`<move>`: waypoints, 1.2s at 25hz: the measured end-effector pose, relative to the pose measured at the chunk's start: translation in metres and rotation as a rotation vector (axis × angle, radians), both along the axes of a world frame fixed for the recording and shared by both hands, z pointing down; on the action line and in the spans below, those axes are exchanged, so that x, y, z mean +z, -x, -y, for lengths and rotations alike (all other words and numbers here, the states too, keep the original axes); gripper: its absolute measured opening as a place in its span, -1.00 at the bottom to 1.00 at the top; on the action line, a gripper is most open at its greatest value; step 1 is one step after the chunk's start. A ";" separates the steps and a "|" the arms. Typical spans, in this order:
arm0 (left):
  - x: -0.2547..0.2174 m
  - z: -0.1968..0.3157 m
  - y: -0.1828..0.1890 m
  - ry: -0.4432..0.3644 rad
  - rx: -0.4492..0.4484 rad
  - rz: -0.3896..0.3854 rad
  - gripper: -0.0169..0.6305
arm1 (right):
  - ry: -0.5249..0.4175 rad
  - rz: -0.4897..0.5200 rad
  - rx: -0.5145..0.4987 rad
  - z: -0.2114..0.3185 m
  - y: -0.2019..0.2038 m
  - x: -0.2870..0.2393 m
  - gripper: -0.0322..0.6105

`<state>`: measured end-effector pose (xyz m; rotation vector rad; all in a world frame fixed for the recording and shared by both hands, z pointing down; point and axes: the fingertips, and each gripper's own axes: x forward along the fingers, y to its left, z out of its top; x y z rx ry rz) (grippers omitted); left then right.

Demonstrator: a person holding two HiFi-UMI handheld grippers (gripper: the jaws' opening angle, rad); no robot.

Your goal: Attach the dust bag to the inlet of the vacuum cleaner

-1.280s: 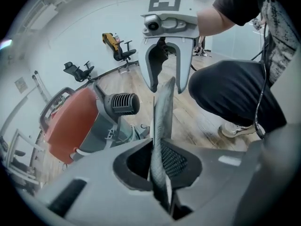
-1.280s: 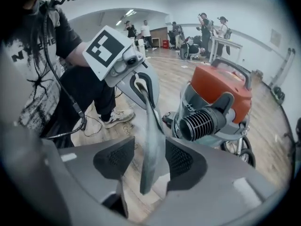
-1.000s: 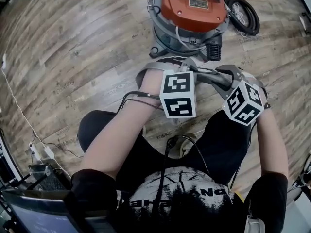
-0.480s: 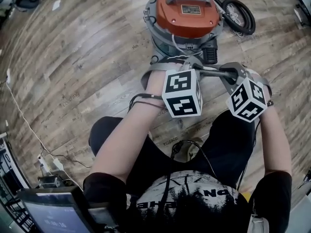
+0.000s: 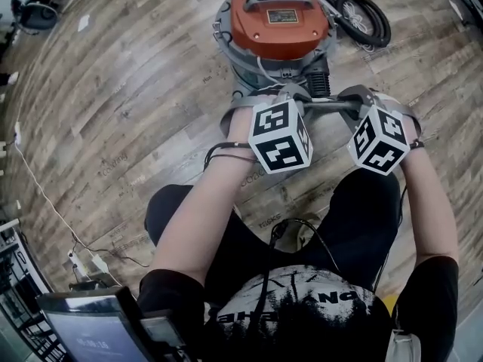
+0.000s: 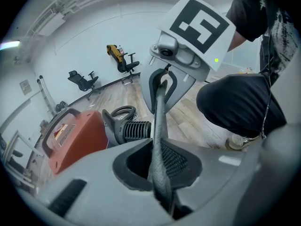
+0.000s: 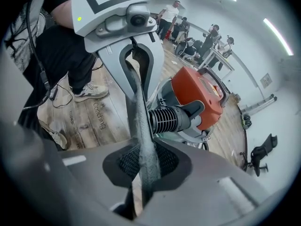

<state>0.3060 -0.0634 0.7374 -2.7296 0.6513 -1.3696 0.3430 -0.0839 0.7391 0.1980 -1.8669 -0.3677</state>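
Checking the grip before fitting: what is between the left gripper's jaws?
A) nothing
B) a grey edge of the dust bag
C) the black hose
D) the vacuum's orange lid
B: in the left gripper view the left gripper is shut on the dust bag, seen edge-on.

Standing upright on the wood-plank floor: orange-lidded grey drum vacuum cleaner, pointing its black ribbed inlet toward the near side. Hanging clear of the floor just before that inlet: thin grey fabric dust bag, stretching edge-on as a taut band.
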 end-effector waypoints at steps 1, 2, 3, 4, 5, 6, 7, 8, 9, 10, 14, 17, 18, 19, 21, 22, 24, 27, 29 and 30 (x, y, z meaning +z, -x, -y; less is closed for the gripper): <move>0.002 0.001 -0.001 0.003 0.000 0.001 -0.86 | 0.000 -0.005 0.001 0.000 -0.001 0.001 -0.79; 0.003 0.002 -0.002 0.004 0.001 0.001 -0.86 | -0.001 -0.010 0.002 0.001 -0.002 0.002 -0.79; 0.004 0.002 -0.004 0.005 0.003 0.002 -0.86 | -0.002 -0.016 0.003 0.001 -0.004 0.003 -0.79; 0.005 0.003 -0.005 0.003 0.005 0.003 -0.86 | -0.006 -0.023 0.003 0.002 -0.005 0.003 -0.79; 0.005 0.004 -0.005 0.002 0.005 0.005 -0.86 | -0.010 -0.029 0.001 0.004 -0.005 0.002 -0.79; 0.006 0.004 -0.005 0.003 0.004 0.006 -0.86 | -0.012 -0.035 -0.002 0.005 -0.005 0.002 -0.79; 0.007 0.005 -0.004 0.007 0.001 0.005 -0.86 | -0.012 -0.039 -0.006 0.006 -0.004 0.002 -0.79; 0.007 0.006 -0.003 0.011 -0.003 0.004 -0.86 | -0.012 -0.043 -0.011 0.007 -0.002 0.002 -0.78; 0.008 0.007 -0.001 0.014 -0.006 0.005 -0.86 | -0.013 -0.048 -0.017 0.008 -0.001 0.003 -0.78; 0.009 0.008 0.001 0.014 -0.009 0.009 -0.86 | -0.017 -0.054 -0.024 0.008 0.001 0.004 -0.78; 0.012 0.011 0.006 0.021 -0.023 0.017 -0.85 | -0.016 -0.069 -0.040 0.009 0.005 0.004 -0.79; 0.013 0.014 0.007 0.032 -0.032 0.013 -0.85 | -0.012 -0.075 -0.054 0.008 0.007 0.002 -0.79; 0.013 0.015 0.005 0.033 -0.032 0.011 -0.85 | -0.013 -0.083 -0.058 0.008 0.005 0.002 -0.79; 0.013 0.017 0.003 0.033 -0.029 0.009 -0.85 | -0.016 -0.093 -0.062 0.009 0.003 0.000 -0.79; 0.016 0.018 0.001 0.040 -0.021 0.011 -0.85 | -0.024 -0.104 -0.068 0.009 0.003 -0.004 -0.79; 0.018 0.016 0.003 0.046 -0.018 0.014 -0.85 | -0.023 -0.102 -0.070 0.007 0.005 -0.005 -0.79; 0.023 0.014 0.007 0.055 -0.016 0.024 -0.85 | -0.016 -0.087 -0.074 0.004 0.012 -0.007 -0.79; 0.022 0.017 0.006 0.053 -0.019 0.015 -0.84 | 0.007 -0.055 -0.050 0.006 0.013 -0.008 -0.78; 0.015 0.020 0.003 0.051 -0.019 -0.027 -0.84 | 0.035 -0.024 0.000 0.013 0.006 -0.004 -0.78; 0.010 0.020 0.000 0.049 -0.017 -0.054 -0.85 | 0.048 -0.013 0.028 0.016 0.002 0.000 -0.78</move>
